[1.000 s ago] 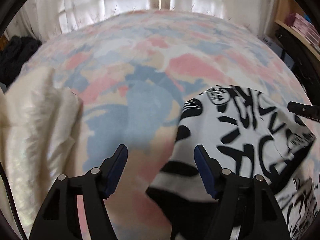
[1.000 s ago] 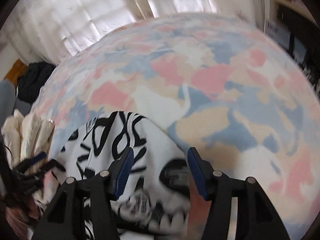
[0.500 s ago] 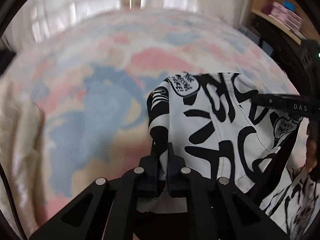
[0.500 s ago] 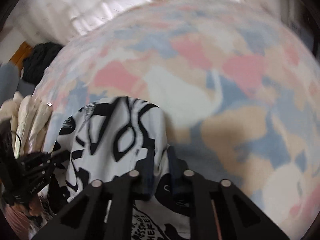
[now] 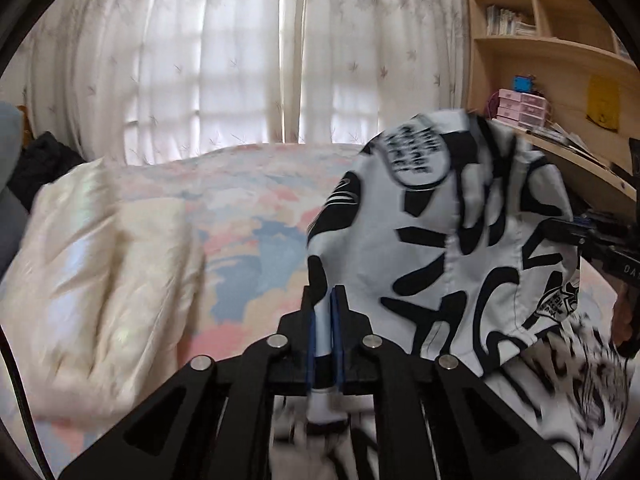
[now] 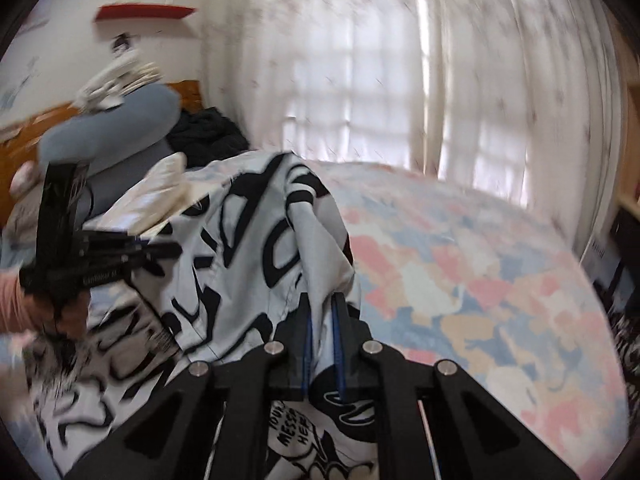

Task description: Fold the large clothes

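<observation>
A large white garment with black graffiti print (image 5: 448,240) hangs lifted above the bed, stretched between both grippers. My left gripper (image 5: 324,300) is shut on its left edge. My right gripper (image 6: 322,308) is shut on its other edge; the garment (image 6: 248,248) billows up in front of it. The left gripper also shows in the right wrist view (image 6: 120,256), and the right gripper in the left wrist view (image 5: 592,236). The lower part of the garment trails below the grippers, blurred.
The bed has a pastel pink, blue and cream sheet (image 5: 256,232) (image 6: 480,280). A cream quilt (image 5: 92,272) lies at the left. A grey pillow (image 6: 112,128) and dark clothes (image 6: 208,132) sit by the headboard. Curtains (image 5: 280,60) behind; wooden shelves (image 5: 552,64) at the right.
Both grippers shut on the garment's edges about half a second ago and have since lifted it off the bed; the views tilted up toward the curtains.
</observation>
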Action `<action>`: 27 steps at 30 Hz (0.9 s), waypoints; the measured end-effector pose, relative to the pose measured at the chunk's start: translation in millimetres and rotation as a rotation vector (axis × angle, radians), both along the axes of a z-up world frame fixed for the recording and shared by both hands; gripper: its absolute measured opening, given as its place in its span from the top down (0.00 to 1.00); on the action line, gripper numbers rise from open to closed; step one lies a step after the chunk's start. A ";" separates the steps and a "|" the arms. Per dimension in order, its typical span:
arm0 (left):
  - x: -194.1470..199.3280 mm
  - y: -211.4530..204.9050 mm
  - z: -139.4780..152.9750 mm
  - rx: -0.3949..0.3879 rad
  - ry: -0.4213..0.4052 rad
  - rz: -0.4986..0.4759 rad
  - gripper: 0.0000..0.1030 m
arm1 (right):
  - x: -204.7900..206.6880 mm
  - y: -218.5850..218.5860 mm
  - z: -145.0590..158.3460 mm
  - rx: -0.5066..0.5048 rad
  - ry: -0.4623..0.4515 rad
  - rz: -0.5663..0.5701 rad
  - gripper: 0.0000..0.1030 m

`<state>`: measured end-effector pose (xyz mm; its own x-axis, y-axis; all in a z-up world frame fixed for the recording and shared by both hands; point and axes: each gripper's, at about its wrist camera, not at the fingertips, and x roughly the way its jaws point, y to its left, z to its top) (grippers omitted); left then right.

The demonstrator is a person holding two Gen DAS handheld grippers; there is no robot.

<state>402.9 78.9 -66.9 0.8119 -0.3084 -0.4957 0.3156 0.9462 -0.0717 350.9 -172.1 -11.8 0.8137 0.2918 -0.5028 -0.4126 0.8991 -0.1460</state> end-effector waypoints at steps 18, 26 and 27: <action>-113.8 35.4 -6.8 -0.137 0.332 -0.088 0.39 | -130.2 -5.2 -36.9 0.022 0.304 -0.141 0.78; -105.1 36.7 8.0 -0.327 0.500 -0.143 0.21 | -150.5 -26.6 -12.1 0.384 0.437 -0.158 0.36; -101.4 37.8 5.5 -0.355 0.524 -0.141 0.21 | -149.6 -31.0 -12.7 0.445 0.466 -0.160 0.31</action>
